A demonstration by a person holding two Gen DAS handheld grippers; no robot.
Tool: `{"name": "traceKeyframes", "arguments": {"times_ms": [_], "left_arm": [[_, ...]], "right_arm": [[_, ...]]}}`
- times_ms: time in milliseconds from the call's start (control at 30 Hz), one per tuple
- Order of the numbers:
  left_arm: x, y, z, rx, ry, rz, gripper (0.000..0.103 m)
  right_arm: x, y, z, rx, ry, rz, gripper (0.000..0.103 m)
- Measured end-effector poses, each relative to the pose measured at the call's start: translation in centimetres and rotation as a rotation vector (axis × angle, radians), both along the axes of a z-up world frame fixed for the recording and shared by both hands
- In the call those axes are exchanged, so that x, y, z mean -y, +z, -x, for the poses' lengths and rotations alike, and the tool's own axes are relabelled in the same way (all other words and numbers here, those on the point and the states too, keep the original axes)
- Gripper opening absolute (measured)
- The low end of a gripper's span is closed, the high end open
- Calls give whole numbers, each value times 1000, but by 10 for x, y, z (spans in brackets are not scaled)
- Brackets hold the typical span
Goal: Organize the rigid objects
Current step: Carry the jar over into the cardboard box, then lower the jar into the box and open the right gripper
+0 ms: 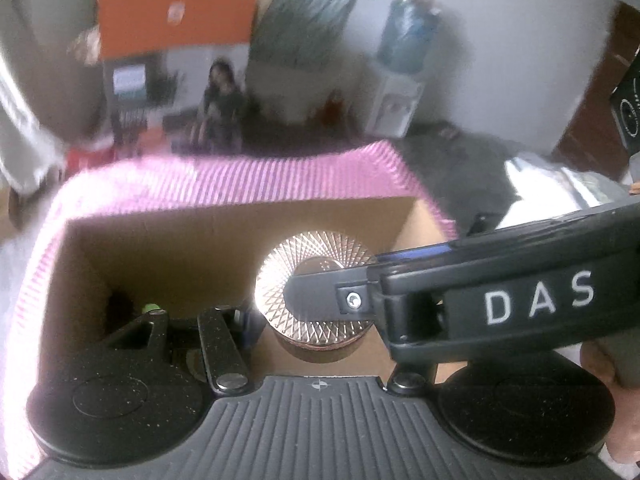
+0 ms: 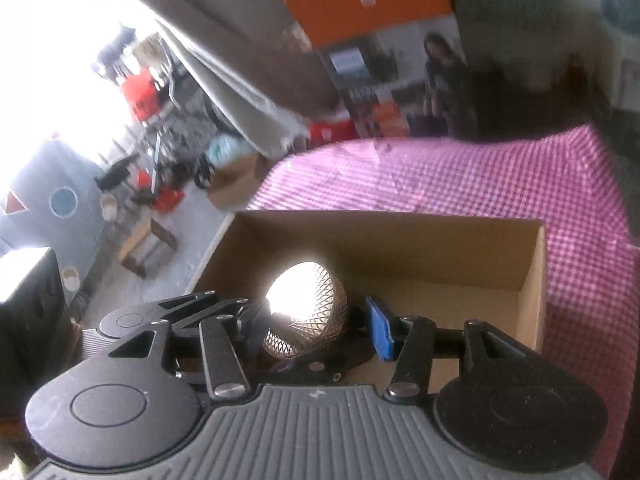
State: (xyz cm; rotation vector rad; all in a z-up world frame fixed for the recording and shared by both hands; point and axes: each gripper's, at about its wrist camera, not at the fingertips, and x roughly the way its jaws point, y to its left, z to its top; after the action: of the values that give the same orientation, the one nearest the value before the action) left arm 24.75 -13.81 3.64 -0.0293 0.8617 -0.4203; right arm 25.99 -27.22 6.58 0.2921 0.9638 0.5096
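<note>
A round rose-gold tin with an engraved lid (image 1: 316,292) is inside an open cardboard box (image 1: 192,240) on a pink checked cloth. In the left wrist view the right gripper's finger (image 1: 332,292) reaches in from the right and lies over the tin's lid. In the right wrist view the tin (image 2: 306,314) sits tilted between my right gripper (image 2: 320,320) fingers, with the blue pad (image 2: 380,328) just right of it, apart from it by a small gap. My left gripper (image 1: 256,320) is low in the box, left of the tin; its jaws are mostly hidden.
The box (image 2: 532,272) sits near the left edge of the pink checked cloth (image 2: 500,176). A small green and dark object (image 1: 150,307) lies in the box's left corner. An orange poster board (image 1: 176,16) and a water dispenser (image 1: 400,80) stand behind.
</note>
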Motion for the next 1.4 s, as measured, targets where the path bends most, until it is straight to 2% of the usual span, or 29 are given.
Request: {"name": "traceKeyframes", "arguments": {"times_ms": [133,267,533,700,767,900,1000,1067,1267,1400], "left_arm": [[1,-18,-27,-94,41,5,55],[3,-35,-49,-168,74,-3,56],[5,-54,-69,-252,120,-7,56],[4,-61,-74,-291,136,33,60],[4,-58,-70,-270,133,44,61],[4,-44,-61,-216,134,37,66],[4,-29,-47,-162,123,28,70],[3,-18,-33,-118,113,24,71],[-7,17,31,-14,29,79,83],[-19,30,86,48,-26,113,86]], "right_arm": [[0,-24,-38,-89,39,24,55],[-4,-42,-60,-148,64,50,56],[-11,-60,-81,-192,84,102,57],[-13,-68,-87,-197,70,148,57],[-14,-68,-87,-183,60,166,58],[-12,-58,-83,-144,51,139,58],[-9,-39,-69,-71,29,141,58],[-3,-24,-55,-26,11,106,58],[23,32,28,166,-42,-33,58],[36,52,95,259,-56,-121,59]]}}
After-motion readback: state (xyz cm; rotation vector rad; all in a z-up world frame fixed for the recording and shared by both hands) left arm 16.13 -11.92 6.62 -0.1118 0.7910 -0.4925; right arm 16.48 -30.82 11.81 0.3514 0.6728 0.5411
